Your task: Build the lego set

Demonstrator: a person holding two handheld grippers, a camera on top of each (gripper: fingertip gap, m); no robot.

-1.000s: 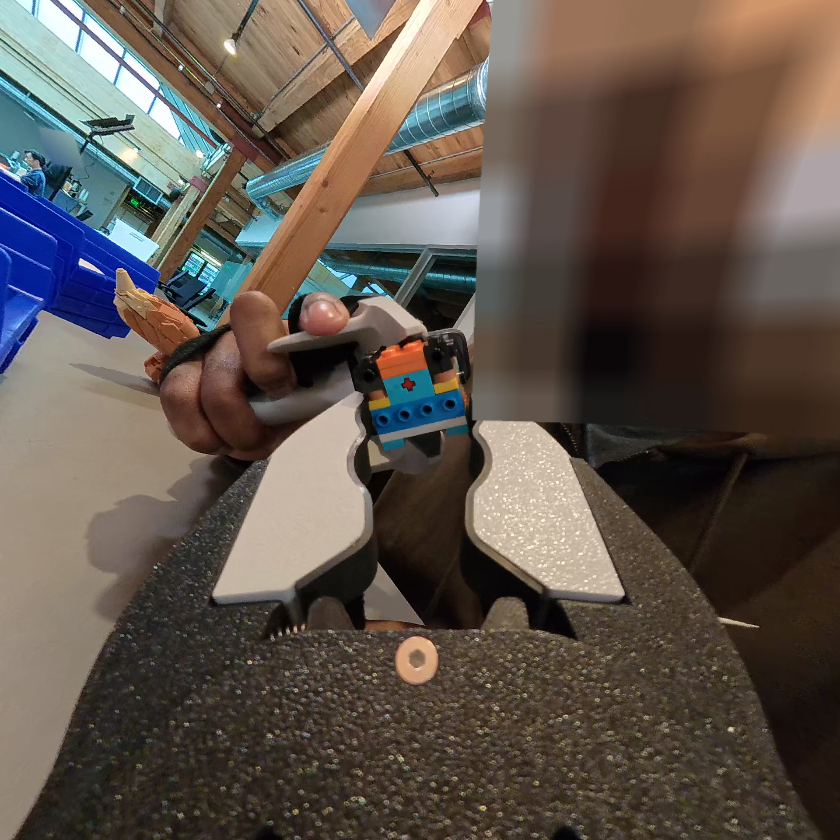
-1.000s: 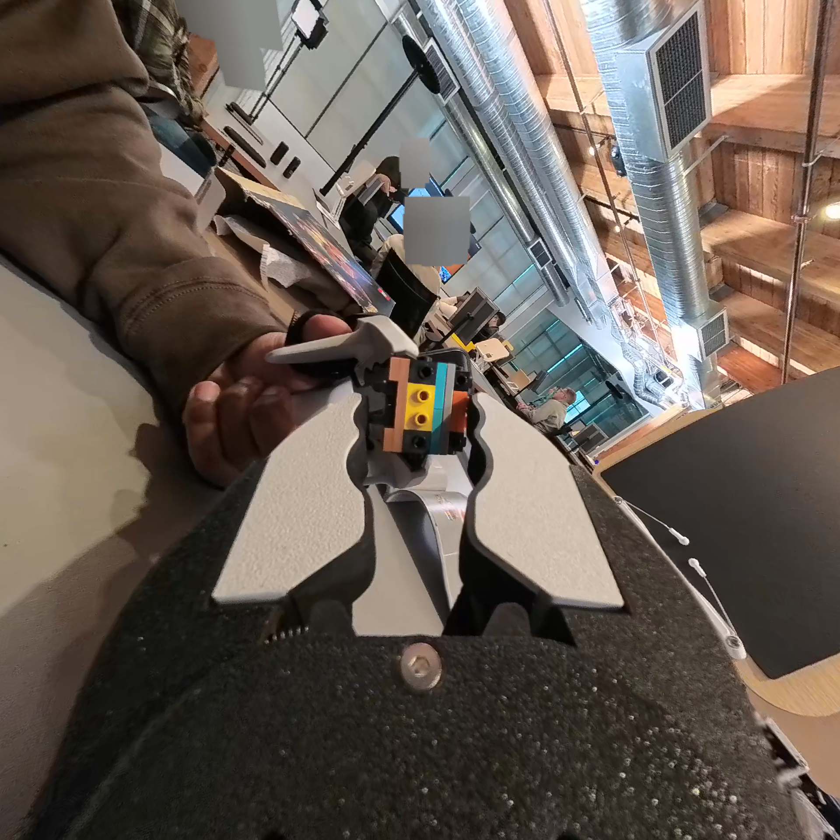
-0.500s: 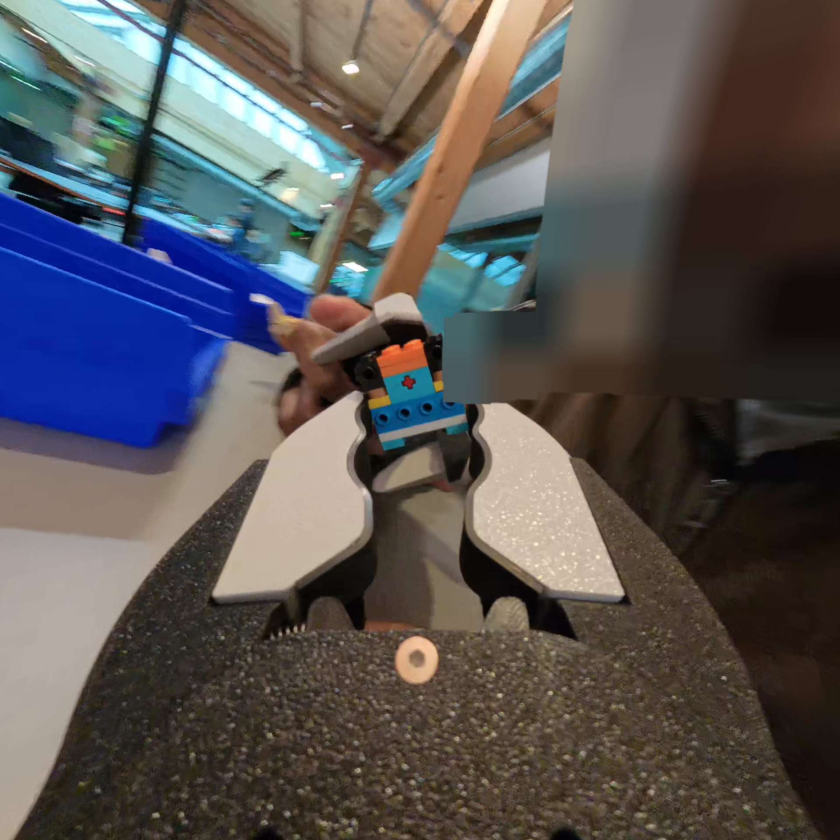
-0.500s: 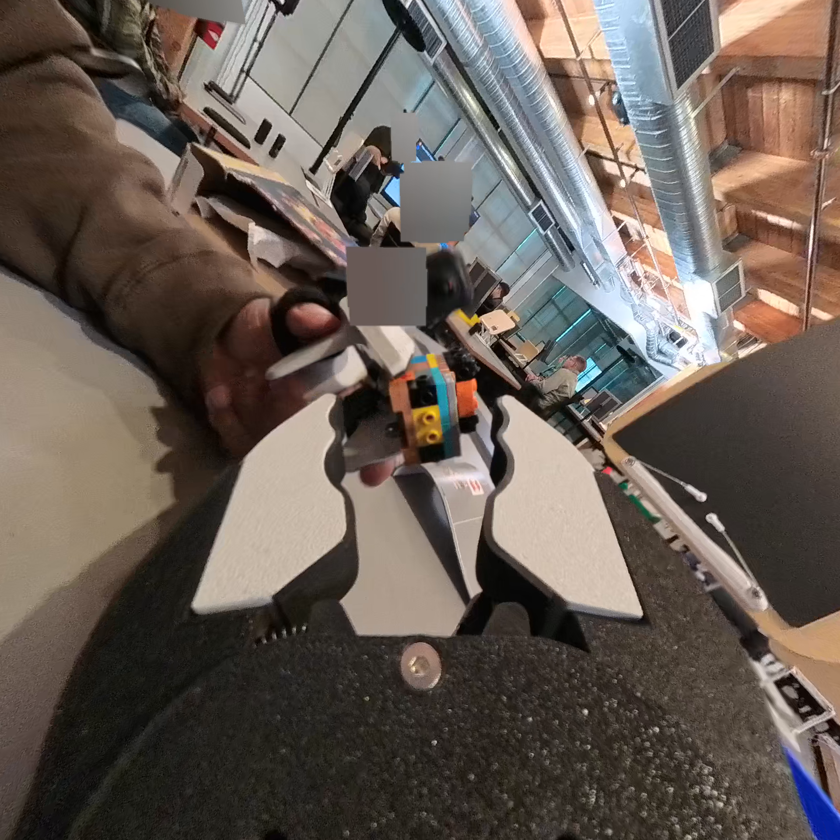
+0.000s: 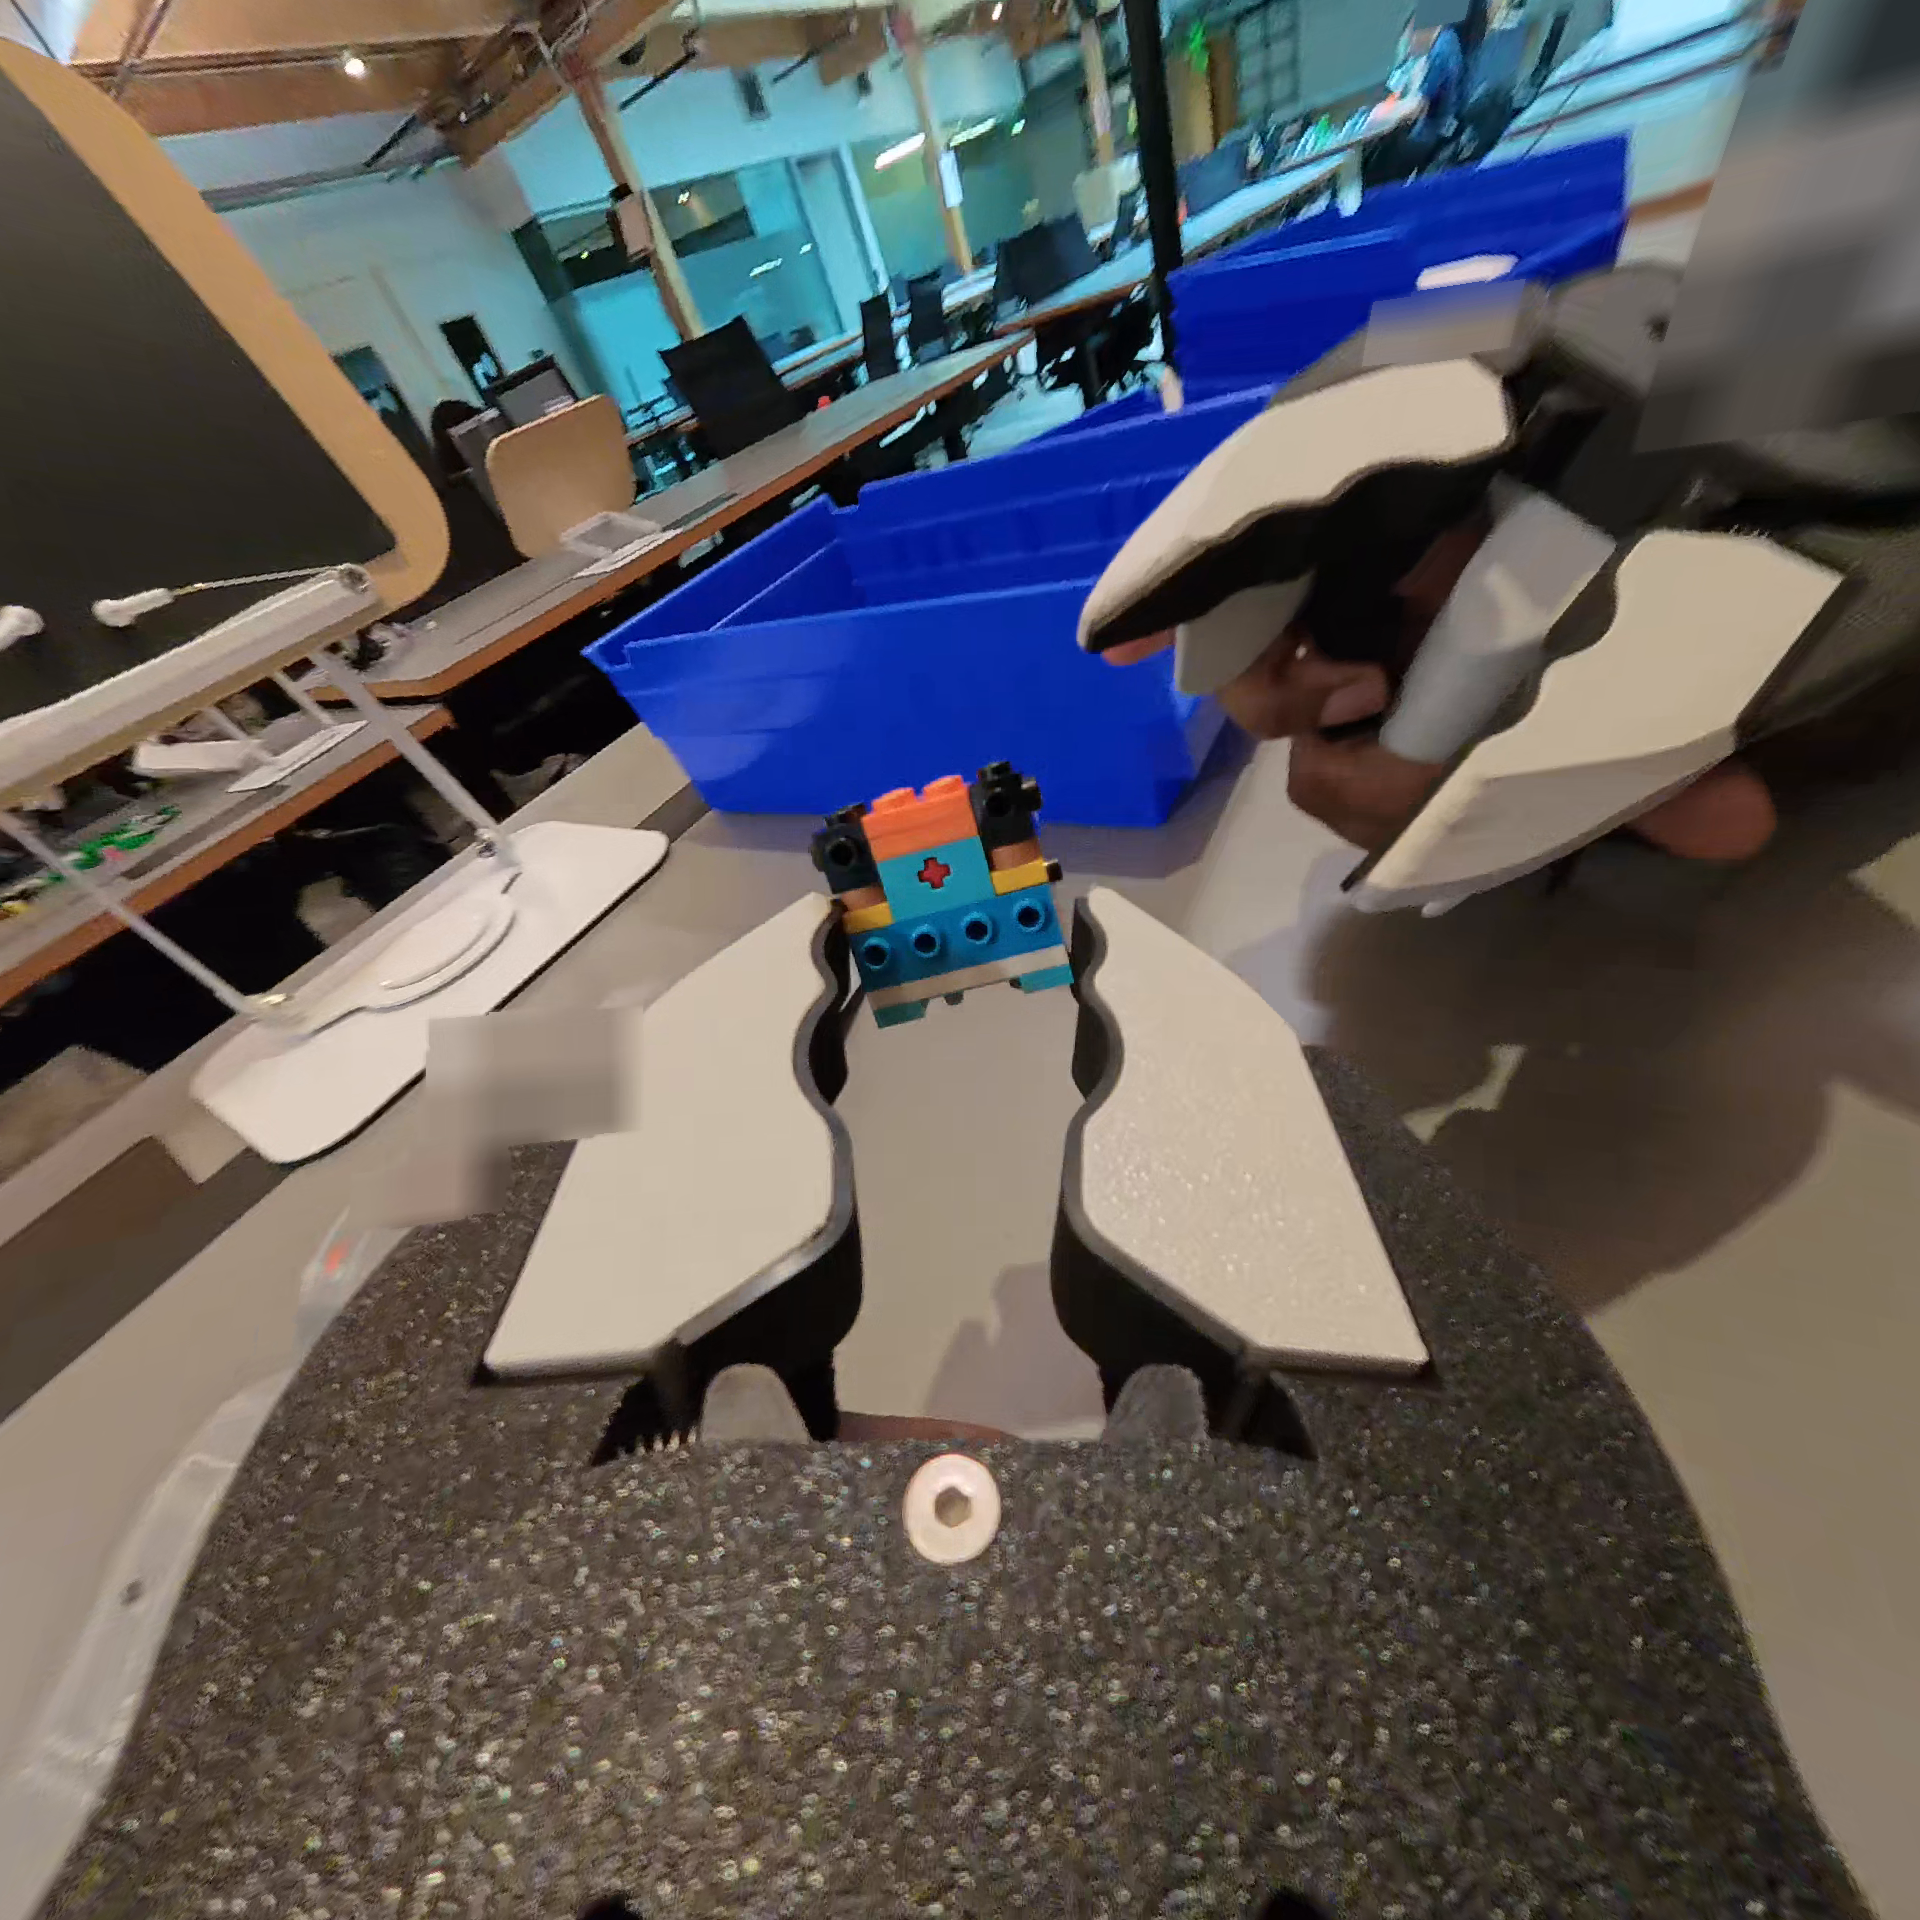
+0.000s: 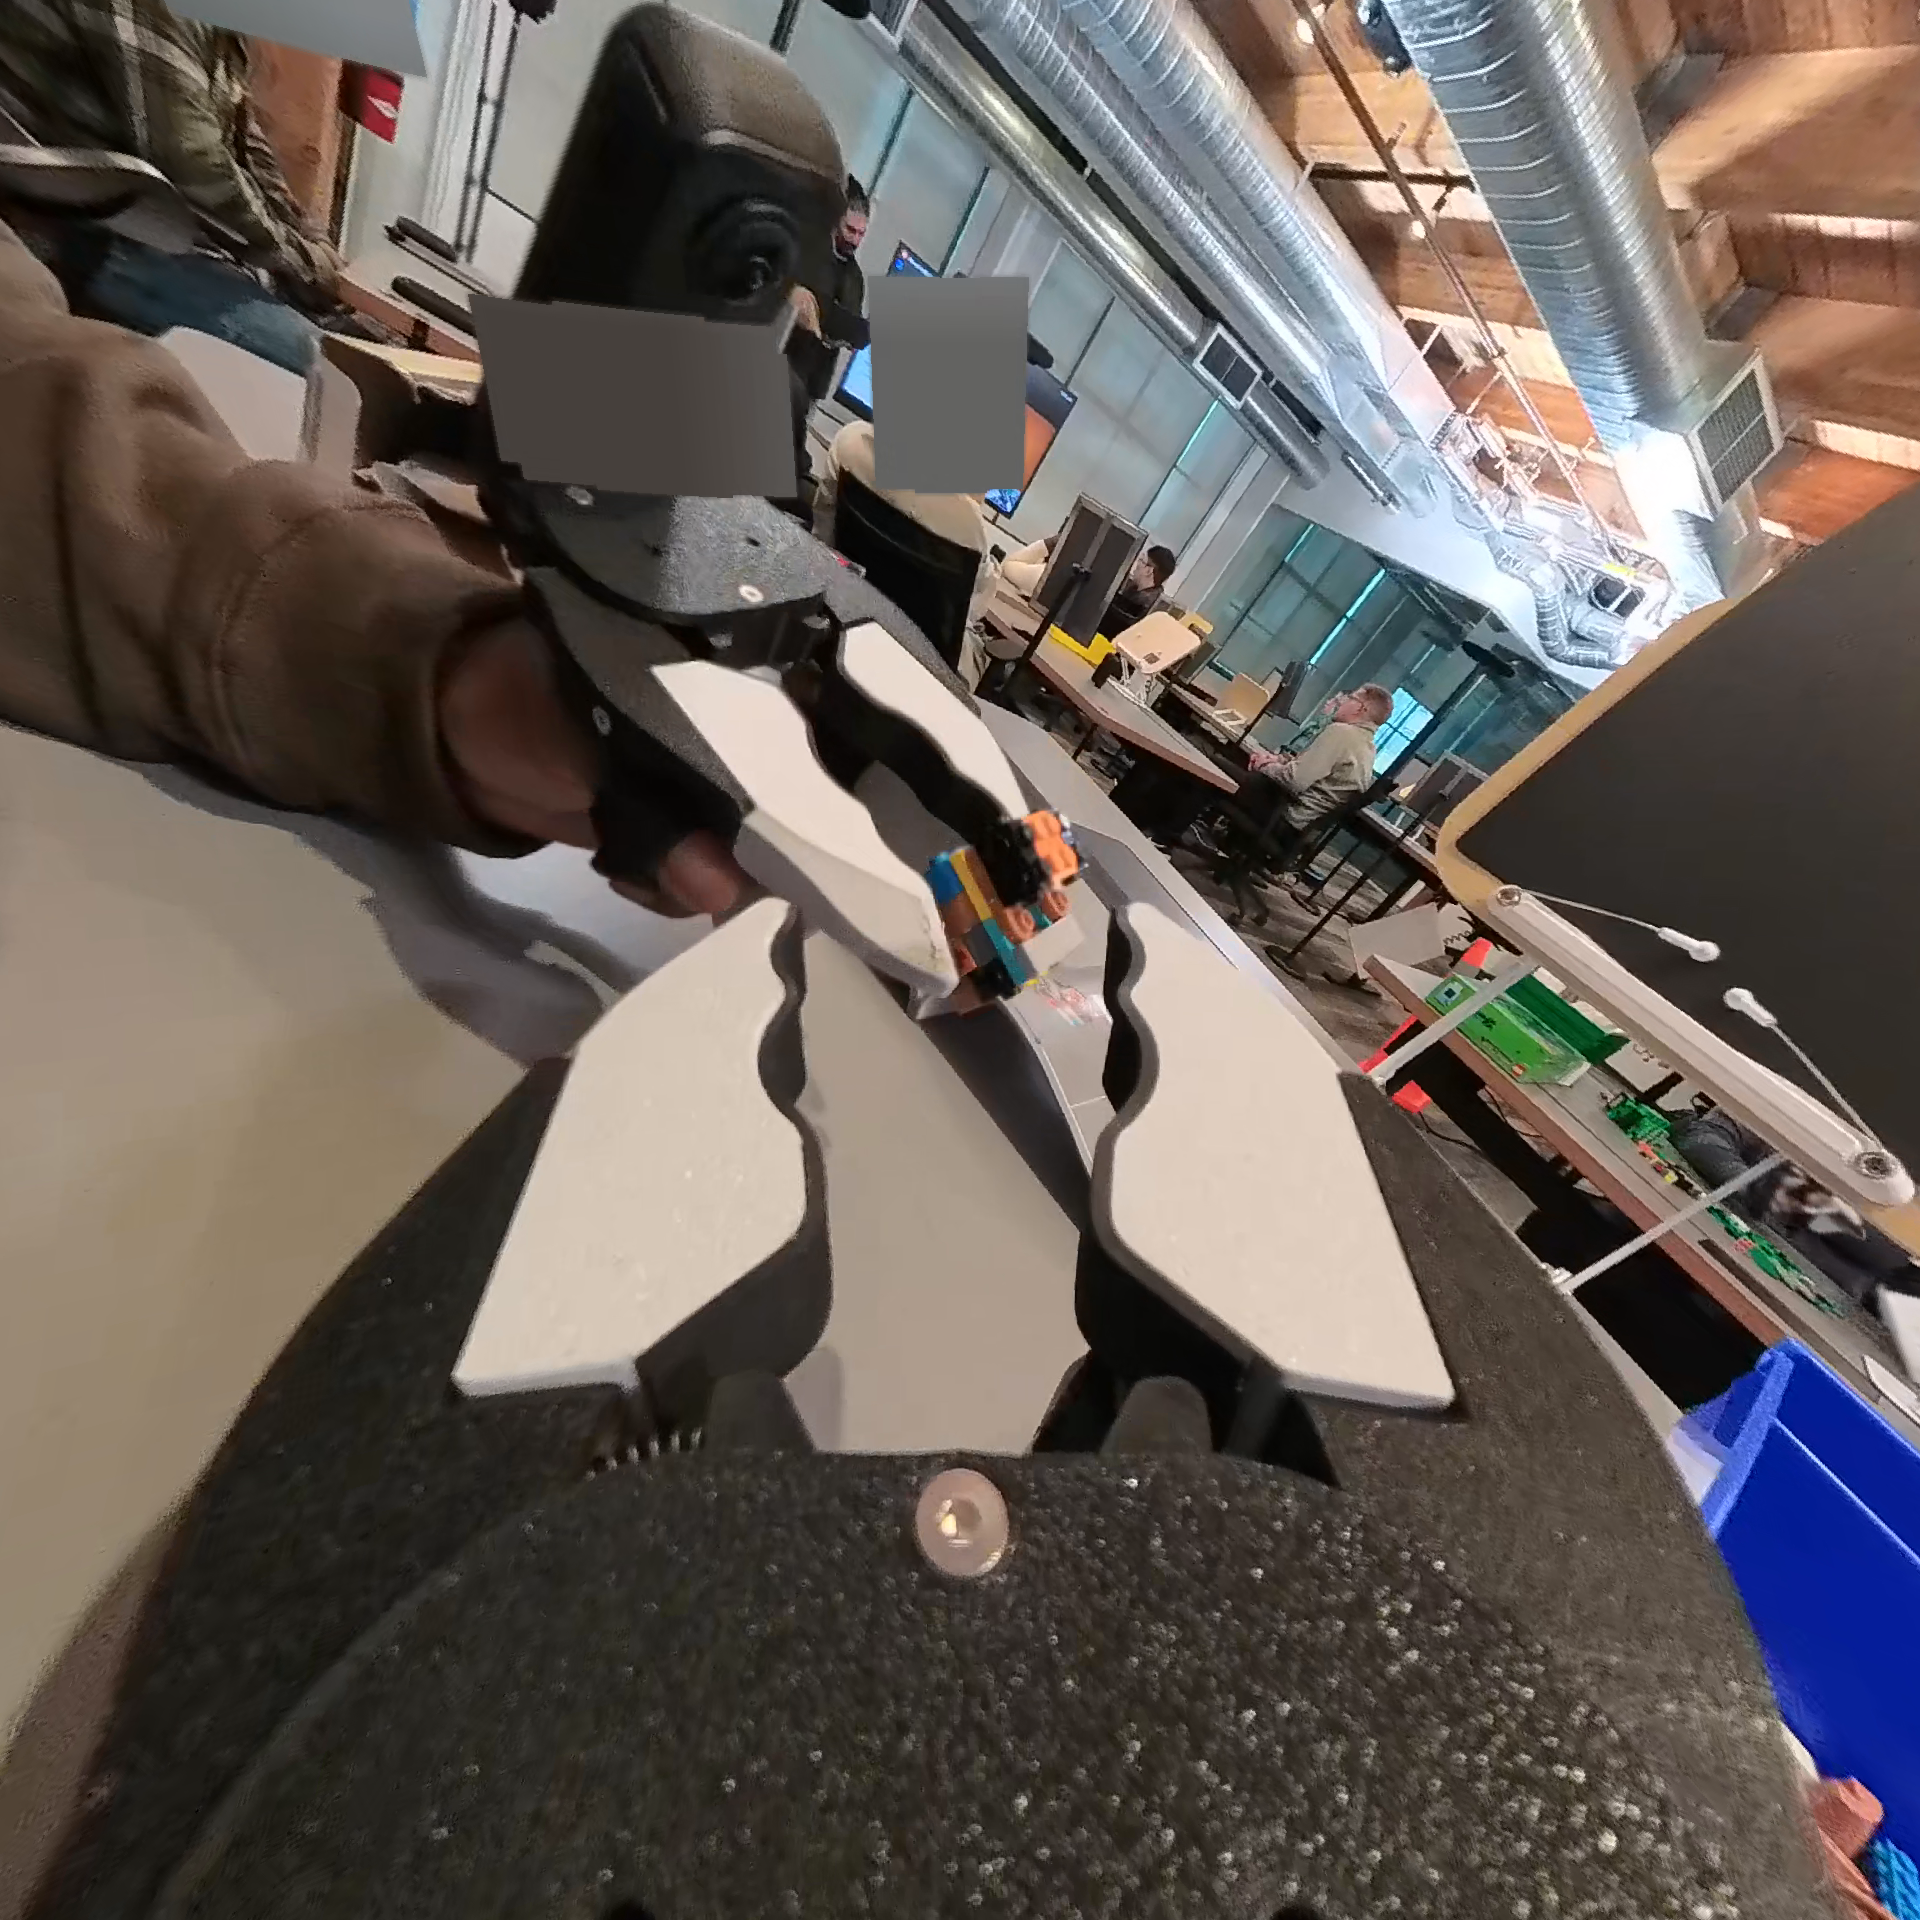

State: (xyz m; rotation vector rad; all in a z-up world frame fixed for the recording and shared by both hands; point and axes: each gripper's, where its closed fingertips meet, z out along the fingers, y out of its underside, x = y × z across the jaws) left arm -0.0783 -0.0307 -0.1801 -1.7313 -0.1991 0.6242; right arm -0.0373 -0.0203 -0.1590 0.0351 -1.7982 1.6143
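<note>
Your left claw (image 5: 951, 935) holds the small blue, orange and black lego block model (image 5: 945, 894) at the frame's middle. Your right claw (image 6: 951, 930) is wide and holds nothing. Next, pick another brick.

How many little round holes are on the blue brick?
4, side by side in one row across the front of the blue brick in the lego model that the left gripper holds. Other faces are hidden.

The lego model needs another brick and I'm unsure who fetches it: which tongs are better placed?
Probably right. The right tongs are open and empty, while the left tongs grip the lego model.
</note>
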